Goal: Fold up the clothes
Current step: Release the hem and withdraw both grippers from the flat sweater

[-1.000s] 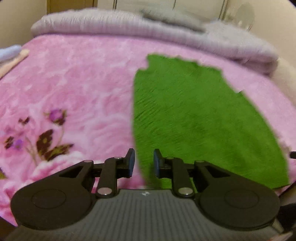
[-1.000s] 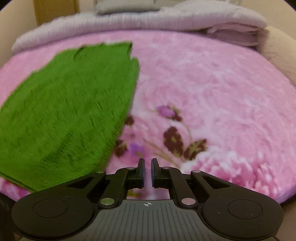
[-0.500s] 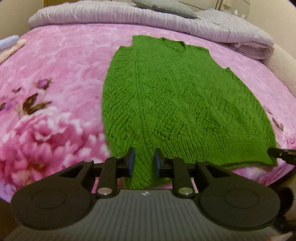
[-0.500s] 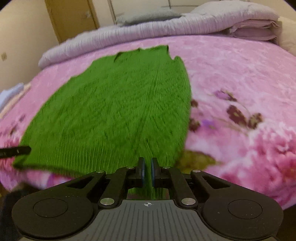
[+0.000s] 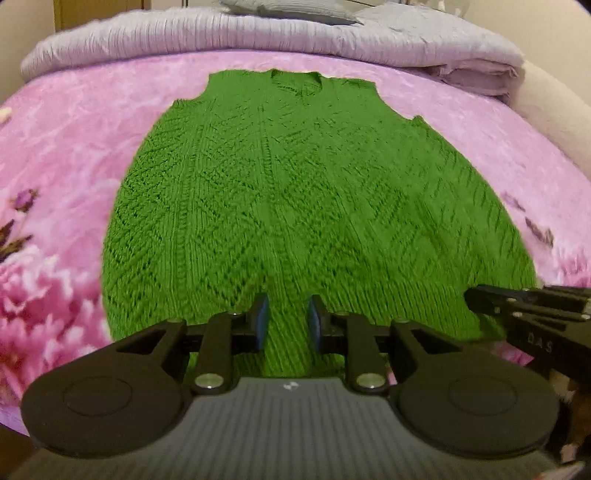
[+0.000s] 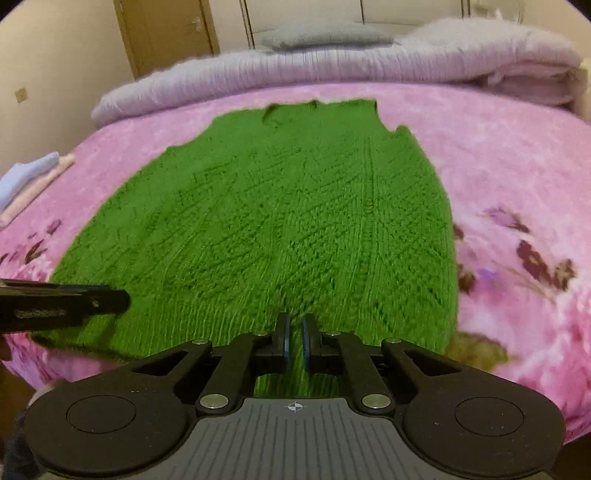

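Change since earlier frames: the green knitted vest (image 5: 306,206) is now centred in both wrist views; one second ago it was seen off to one side, with the pink floral blanket (image 5: 74,147) filling most of each view.
Vest position: laid flat on the pink floral blanket, neckline toward the folded lilac duvet (image 5: 258,33), hem toward the cameras.
Left gripper (image 5: 286,321): jaws held moderately apart, a gap shown between the blue pads (image 5: 261,317); nothing is gripped. It is placed over the vest's hem, near the middle; contact with the knit cannot be confirmed.
Right gripper (image 6: 294,341): jaws nearly closed, only a narrow slit left between the pads; no fabric is seen in the slit. It is placed over the vest's hem.
Cross-views: the right gripper's tip is seen beside the vest's right hem corner in the left wrist view; the left gripper's tip is seen at the vest's left hem corner in the right wrist view.
Hidden or unclear: the hem's near edge is covered by the gripper bodies in both views. The knit pattern is blurred. Folded pale clothes (image 6: 29,181), left of the vest, are cut off by the picture edge.
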`<control>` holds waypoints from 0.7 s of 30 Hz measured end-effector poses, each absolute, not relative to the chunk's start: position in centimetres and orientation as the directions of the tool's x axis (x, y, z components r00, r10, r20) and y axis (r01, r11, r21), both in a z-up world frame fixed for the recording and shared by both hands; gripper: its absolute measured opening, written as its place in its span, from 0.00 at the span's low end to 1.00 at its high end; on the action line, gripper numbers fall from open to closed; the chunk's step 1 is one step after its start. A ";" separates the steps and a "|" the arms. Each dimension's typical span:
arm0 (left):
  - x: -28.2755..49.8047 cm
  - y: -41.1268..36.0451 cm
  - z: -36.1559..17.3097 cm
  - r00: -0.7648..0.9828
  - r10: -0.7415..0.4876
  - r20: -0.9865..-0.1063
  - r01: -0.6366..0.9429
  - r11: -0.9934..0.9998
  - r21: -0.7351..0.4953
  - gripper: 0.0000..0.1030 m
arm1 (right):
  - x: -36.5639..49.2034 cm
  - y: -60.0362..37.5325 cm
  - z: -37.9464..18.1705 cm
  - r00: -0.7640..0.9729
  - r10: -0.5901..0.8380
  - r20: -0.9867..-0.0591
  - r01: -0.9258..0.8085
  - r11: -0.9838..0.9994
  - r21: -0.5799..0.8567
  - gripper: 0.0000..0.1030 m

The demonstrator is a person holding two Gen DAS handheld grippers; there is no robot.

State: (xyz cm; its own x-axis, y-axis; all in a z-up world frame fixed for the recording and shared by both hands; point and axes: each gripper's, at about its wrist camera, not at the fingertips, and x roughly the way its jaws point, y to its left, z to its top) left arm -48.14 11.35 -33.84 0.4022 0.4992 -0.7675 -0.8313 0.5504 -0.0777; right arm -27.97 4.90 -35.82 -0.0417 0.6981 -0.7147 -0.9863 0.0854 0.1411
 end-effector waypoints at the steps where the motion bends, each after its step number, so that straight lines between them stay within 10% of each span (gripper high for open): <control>1: -48.3 10.9 -33.9 0.400 0.502 -0.767 -0.831 0.551 -0.072 0.19 | -28.4 4.5 -35.9 -0.038 0.689 -0.724 -0.991 0.069 0.118 0.06; 21: -50.3 6.1 -27.6 0.367 0.508 -0.779 -0.865 0.495 -0.084 0.28 | -28.6 -1.1 -28.6 -0.073 0.712 -0.698 -0.956 0.150 0.252 0.10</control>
